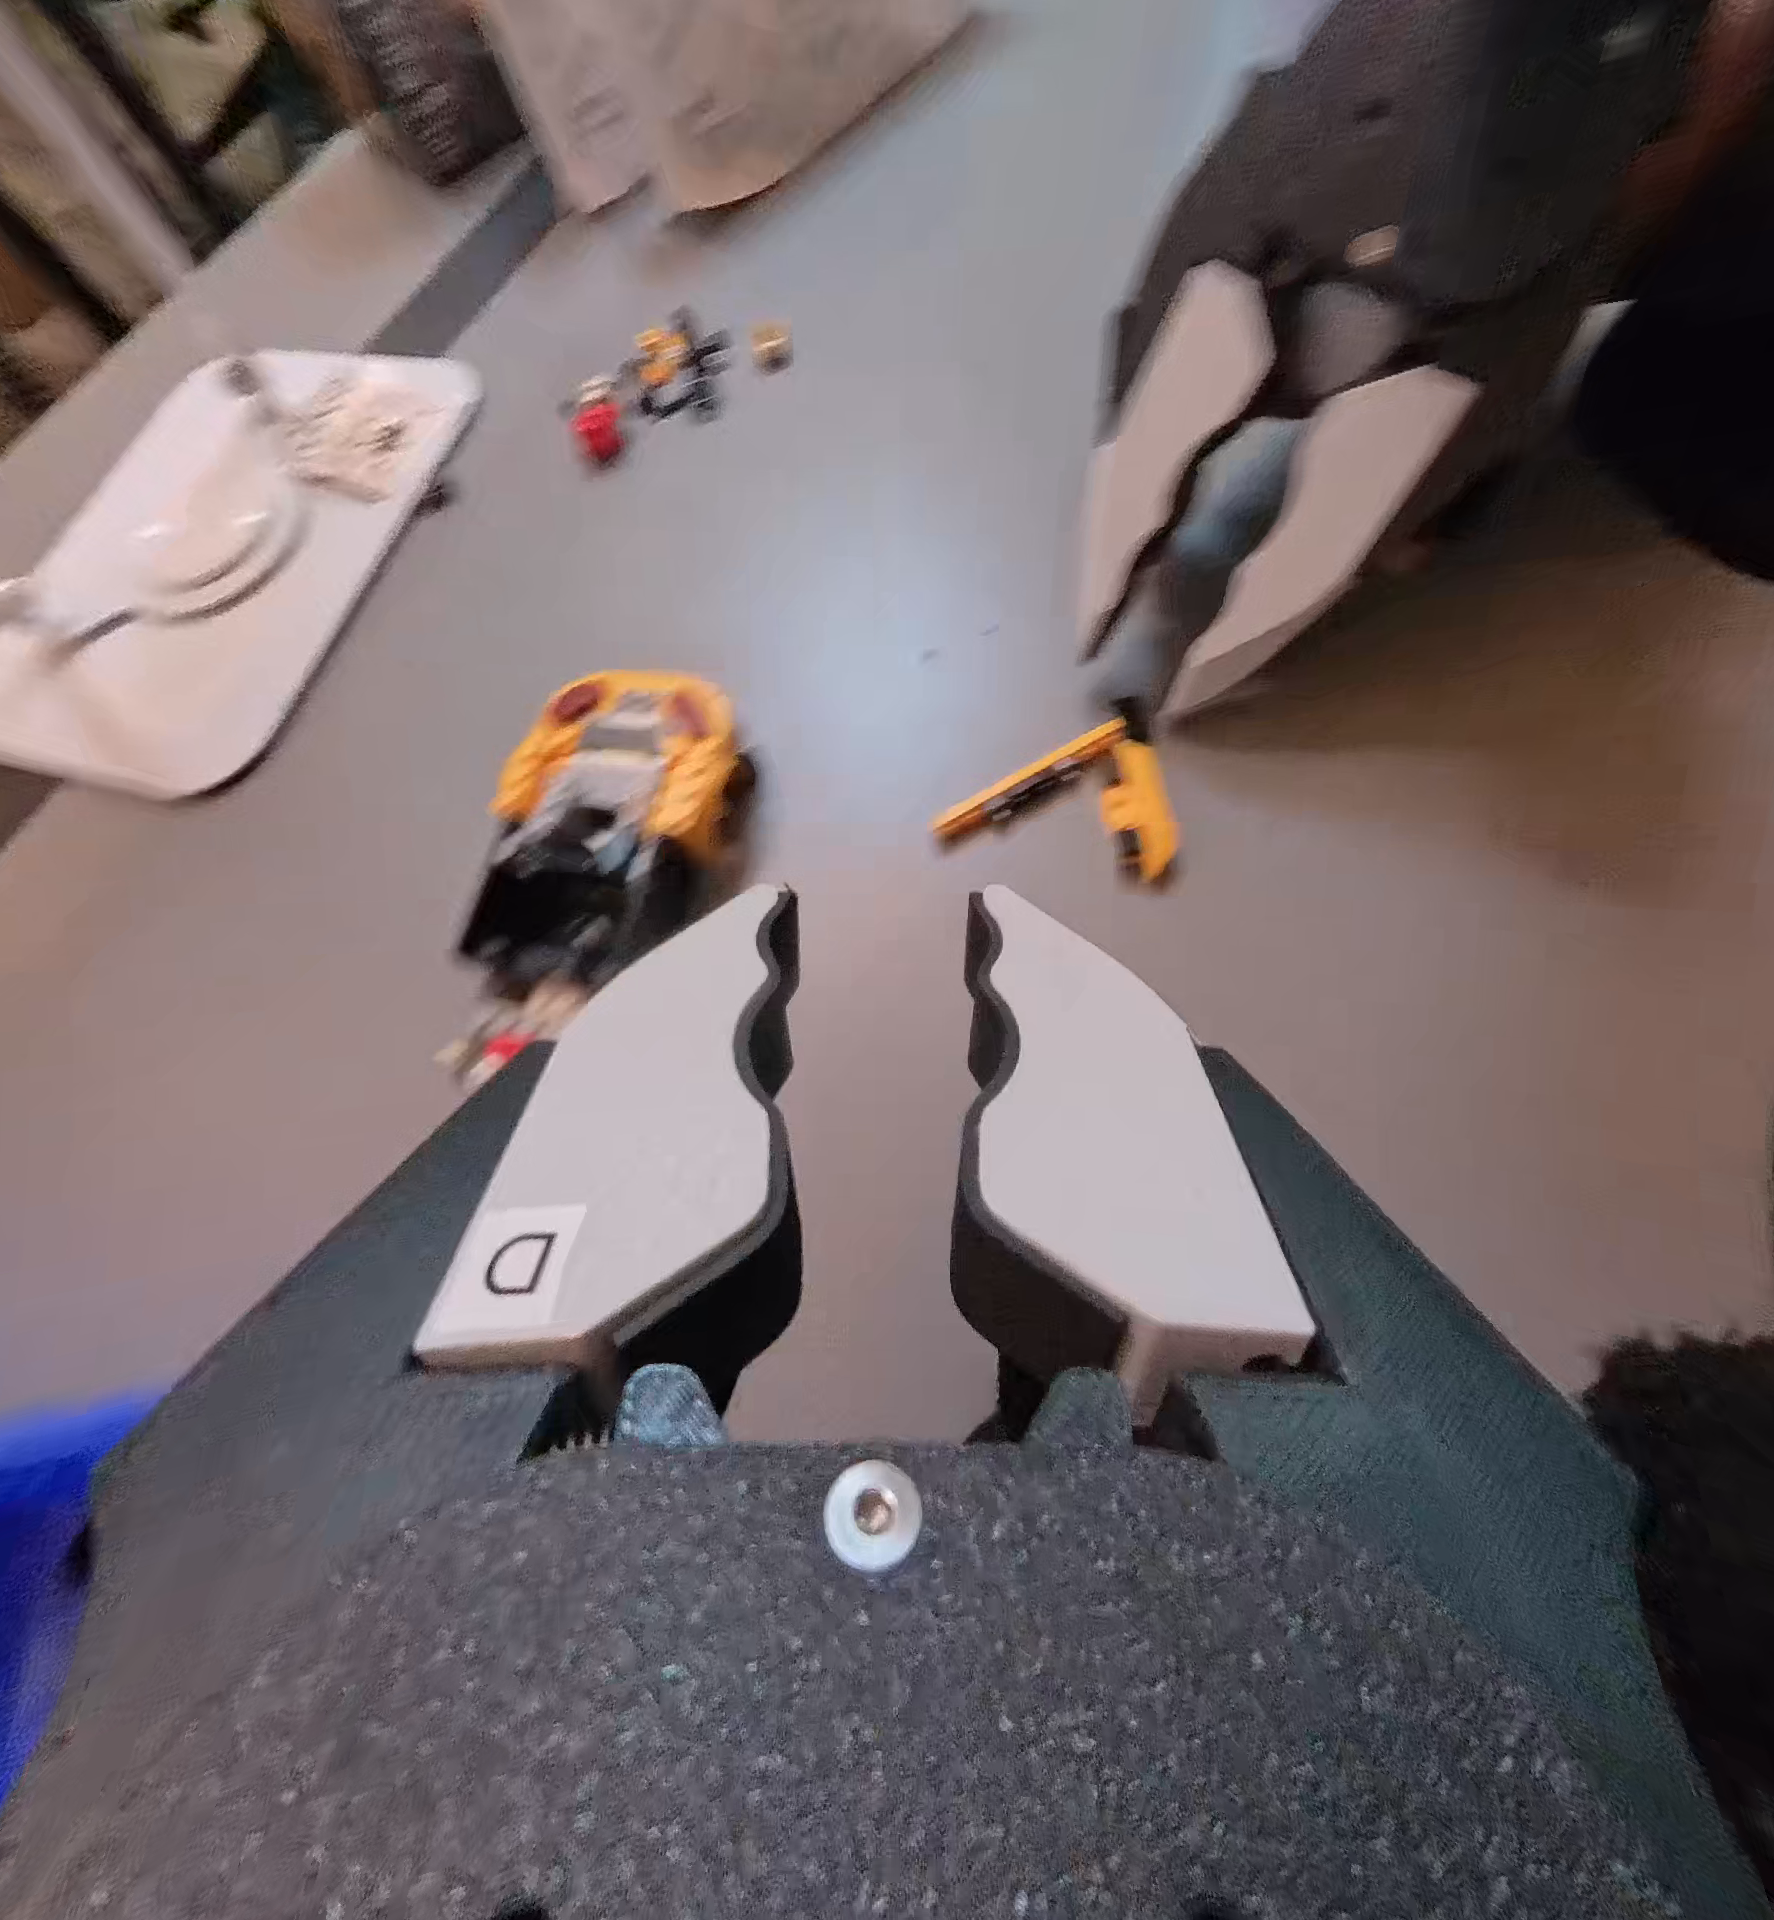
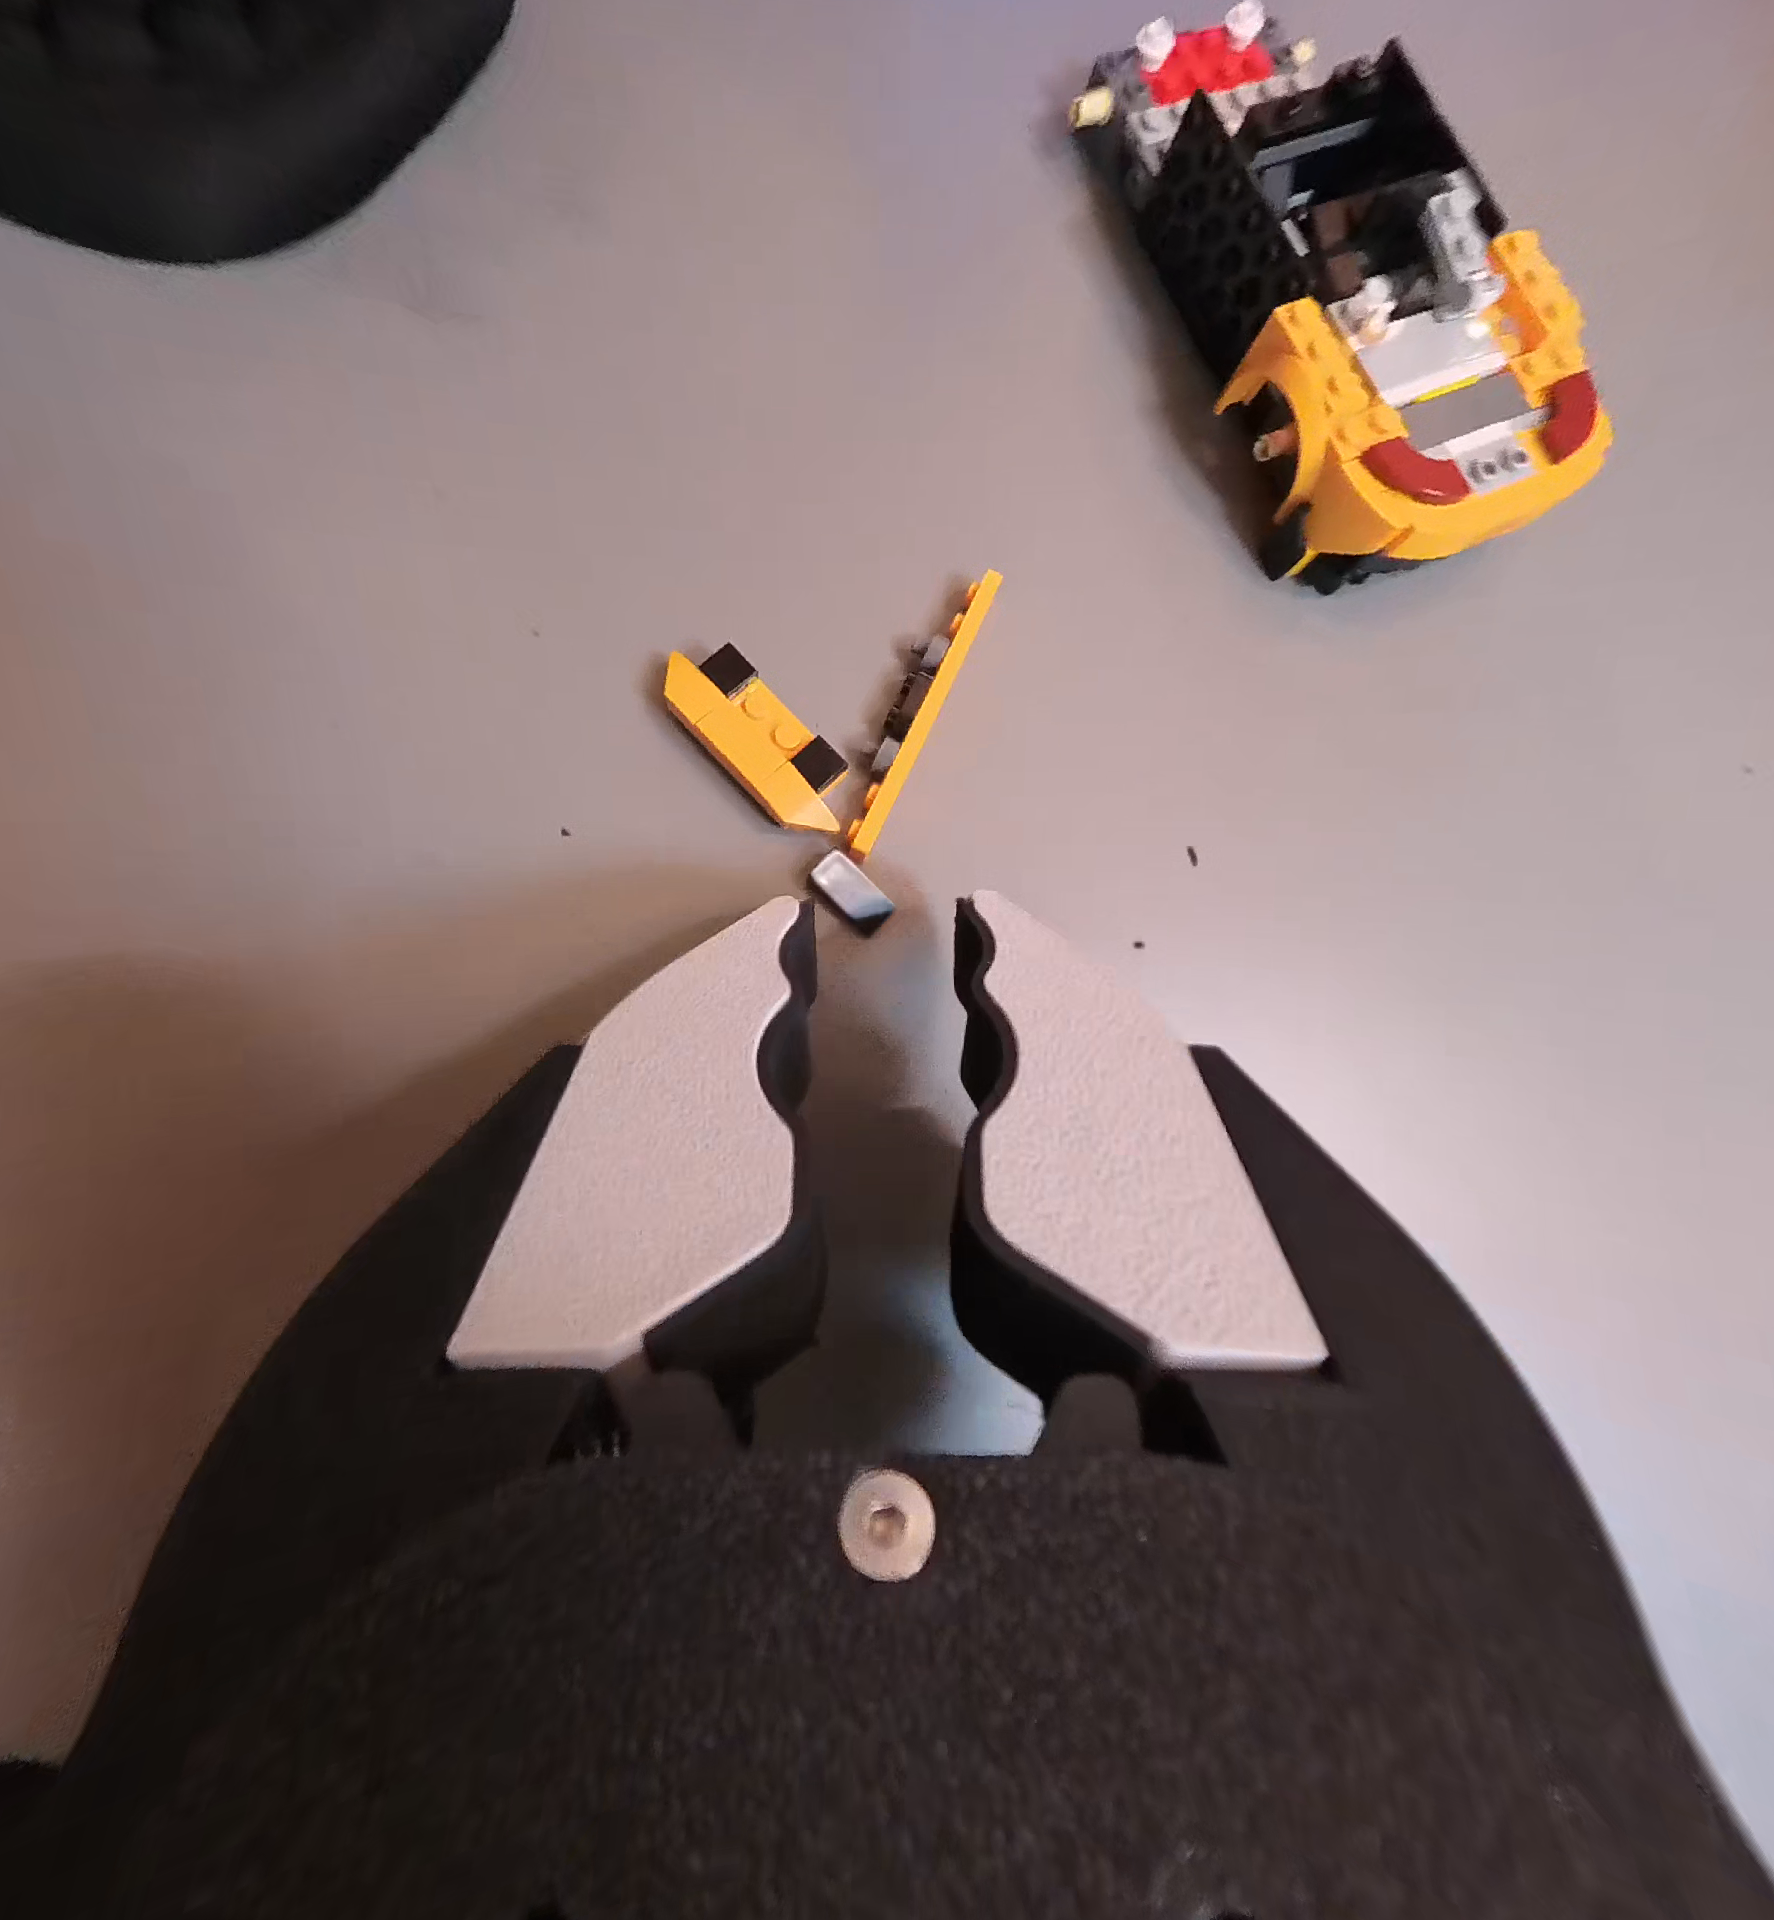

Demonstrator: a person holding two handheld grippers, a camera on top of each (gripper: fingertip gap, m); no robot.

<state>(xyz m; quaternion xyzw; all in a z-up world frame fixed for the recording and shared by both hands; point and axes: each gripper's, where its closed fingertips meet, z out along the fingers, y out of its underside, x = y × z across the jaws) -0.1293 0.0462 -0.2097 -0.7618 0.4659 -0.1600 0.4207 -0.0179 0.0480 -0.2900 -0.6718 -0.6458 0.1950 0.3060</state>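
My right gripper point(image 2: 883, 914) is open just above the grey table point(image 2: 343, 520). A small black tile point(image 2: 850, 896) lies on the table just ahead of its fingertips, nearer the left one, and is not gripped. Beyond it lie a yellow wedge piece point(image 2: 748, 738) with black tiles and a long thin yellow plate point(image 2: 930, 707) on edge. A partly built yellow and black brick car point(image 2: 1371, 312) sits at the upper right. My left gripper point(image 1: 883, 914) is open and empty above the table, with the car point(image 1: 613, 821) to its left and the yellow pieces point(image 1: 1070, 790) ahead on the right. The right gripper point(image 1: 1226, 499) shows over them.
A white tray point(image 1: 187, 582) with white parts lies at the far left. A heap of small red, yellow and black bricks point(image 1: 654, 384) sits further back. A blue bin point(image 1: 0, 1538) is at the lower left. A dark sleeve point(image 2: 197, 114) is at the upper left.
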